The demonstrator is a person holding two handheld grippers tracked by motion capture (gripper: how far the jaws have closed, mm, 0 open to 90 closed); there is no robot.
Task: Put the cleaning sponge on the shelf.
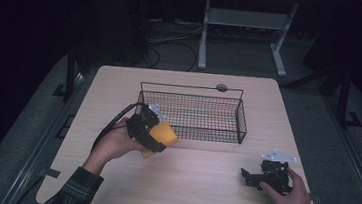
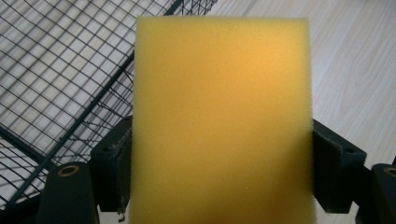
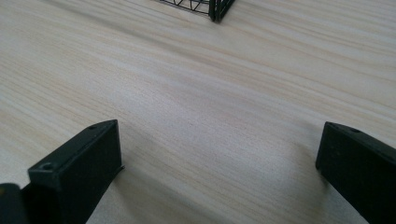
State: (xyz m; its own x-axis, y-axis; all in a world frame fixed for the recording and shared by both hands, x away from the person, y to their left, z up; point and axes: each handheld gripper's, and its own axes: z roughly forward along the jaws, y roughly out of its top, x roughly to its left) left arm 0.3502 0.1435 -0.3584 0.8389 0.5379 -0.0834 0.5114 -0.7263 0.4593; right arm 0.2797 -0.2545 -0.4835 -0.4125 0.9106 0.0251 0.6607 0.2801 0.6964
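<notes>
While my left gripper (image 1: 158,139) has the sponge (image 1: 161,136) pinched between its jaws, I judge the pickup to be done and the delivery to be what is left. From the left gripper view the yellow sponge (image 2: 222,121) stands upright, with a black pad pressing on each side of it, so the grip looks firm and square; the jaws stand fairly wide because the sponge is a wide block. In the high view the sponge hangs off the table (image 1: 120,83), just outside the near left corner of the wire basket (image 1: 240,119), not yet over its rim. The basket's mesh floor looks bare as far as I can see, so nothing has gone in so far. My right gripper (image 1: 249,177) rests low by the near right edge of the table, well apart from the basket, and in its own view its jaws are spread wide over bare wood with nothing between them; one basket corner (image 3: 215,9) shows far ahead of it. I take the job to be putting the sponge in the basket. What remains, as I read it, is to carry the sponge up and over the near wall, bring it down over the mesh, and let go. The wall beside the sponge is the thing to clear.
</notes>
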